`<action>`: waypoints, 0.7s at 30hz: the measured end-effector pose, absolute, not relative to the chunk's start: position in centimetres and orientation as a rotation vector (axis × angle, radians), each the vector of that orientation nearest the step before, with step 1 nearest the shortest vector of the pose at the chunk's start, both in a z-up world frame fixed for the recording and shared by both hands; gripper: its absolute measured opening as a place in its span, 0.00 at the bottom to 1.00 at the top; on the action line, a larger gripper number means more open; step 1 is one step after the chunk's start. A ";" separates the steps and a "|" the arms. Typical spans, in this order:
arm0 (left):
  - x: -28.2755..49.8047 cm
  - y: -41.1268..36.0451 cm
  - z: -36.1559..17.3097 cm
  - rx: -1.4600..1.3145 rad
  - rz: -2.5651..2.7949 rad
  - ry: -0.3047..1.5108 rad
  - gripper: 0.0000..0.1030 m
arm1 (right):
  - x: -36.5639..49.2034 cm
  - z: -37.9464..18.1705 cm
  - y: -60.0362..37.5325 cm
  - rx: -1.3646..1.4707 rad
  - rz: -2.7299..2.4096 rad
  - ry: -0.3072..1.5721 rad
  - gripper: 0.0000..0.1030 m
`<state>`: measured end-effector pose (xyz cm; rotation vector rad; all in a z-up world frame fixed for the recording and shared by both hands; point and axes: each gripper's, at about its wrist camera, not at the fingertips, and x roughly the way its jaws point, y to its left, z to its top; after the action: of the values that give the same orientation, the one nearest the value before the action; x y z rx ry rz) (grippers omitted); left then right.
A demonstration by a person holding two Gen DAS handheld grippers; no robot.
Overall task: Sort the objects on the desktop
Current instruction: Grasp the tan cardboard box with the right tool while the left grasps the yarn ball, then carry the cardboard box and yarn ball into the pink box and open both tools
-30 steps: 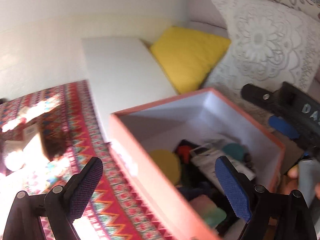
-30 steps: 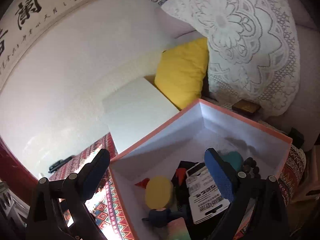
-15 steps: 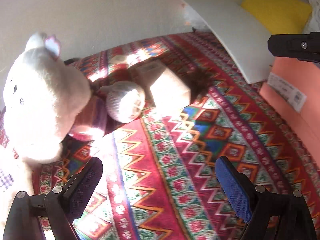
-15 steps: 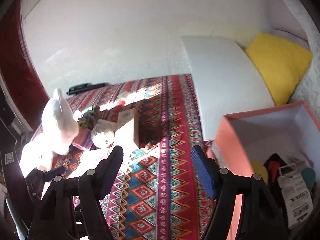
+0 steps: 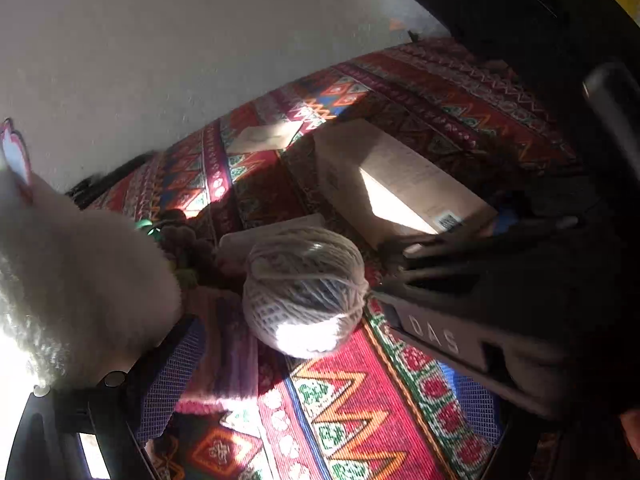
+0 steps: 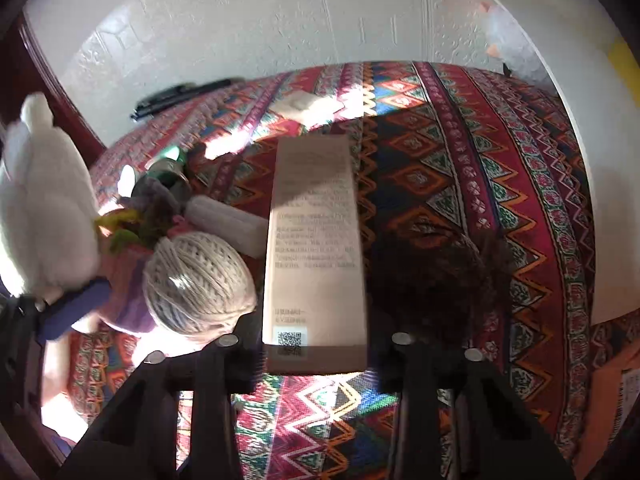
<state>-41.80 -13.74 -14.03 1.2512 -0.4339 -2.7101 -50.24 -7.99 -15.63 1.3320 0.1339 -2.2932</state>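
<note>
Straddling the near end of a long tan carton (image 6: 316, 248), your right gripper (image 6: 320, 356) has its jaws set either side of the barcoded end; whether they already press on the cardboard is hard to tell through the blur. Your left gripper (image 5: 320, 392) holds its jaws wide apart, low over the patterned cloth (image 5: 344, 420) covering the desk, facing a ball of pale twine (image 5: 304, 292). The ball sits just beside the carton, with a white plush toy (image 6: 44, 208) to its left and a small clutter of green and purple bits behind it, too muddled to name. A flat white packet (image 6: 228, 224) lies between ball and carton, and a pale card (image 6: 304, 104) rests farther back near the wall. An orange box corner (image 6: 612, 396) shows at the right edge. By this evidence the sorting is unfinished: carton, twine, toy and clutter all remain loose on the desk.
</note>
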 end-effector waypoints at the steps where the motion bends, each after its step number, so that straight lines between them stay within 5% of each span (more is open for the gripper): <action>1: -42.6 -13.8 -14.2 1.251 -2.711 -0.450 0.95 | -50.5 -15.9 -7.9 1.343 -2.280 0.113 0.37; 7: -44.6 -14.4 -15.6 1.352 -2.708 -0.425 0.90 | -51.7 -14.8 -4.3 1.379 -2.276 -0.087 0.37; 8: -44.3 -14.3 -15.5 1.374 -2.721 -0.405 0.67 | -51.5 -13.8 -3.7 1.358 -2.288 -0.101 0.37; 9: -43.8 -14.5 -15.0 1.382 -2.737 -0.347 0.54 | -51.1 -12.6 -3.1 1.332 -2.293 -0.117 0.37; 13: -41.1 -15.3 -13.4 1.411 -2.805 -0.071 0.53 | -47.7 -7.3 -1.2 1.207 -2.344 -0.152 0.37; 21: -29.0 -12.7 -8.1 1.240 -2.946 0.149 0.53 | -38.7 -2.3 5.6 1.062 -2.373 -0.445 0.37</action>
<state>-29.03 -12.73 -8.12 1.2398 0.1490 -2.9459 -38.75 5.59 -2.35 1.0616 -0.4447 -2.3726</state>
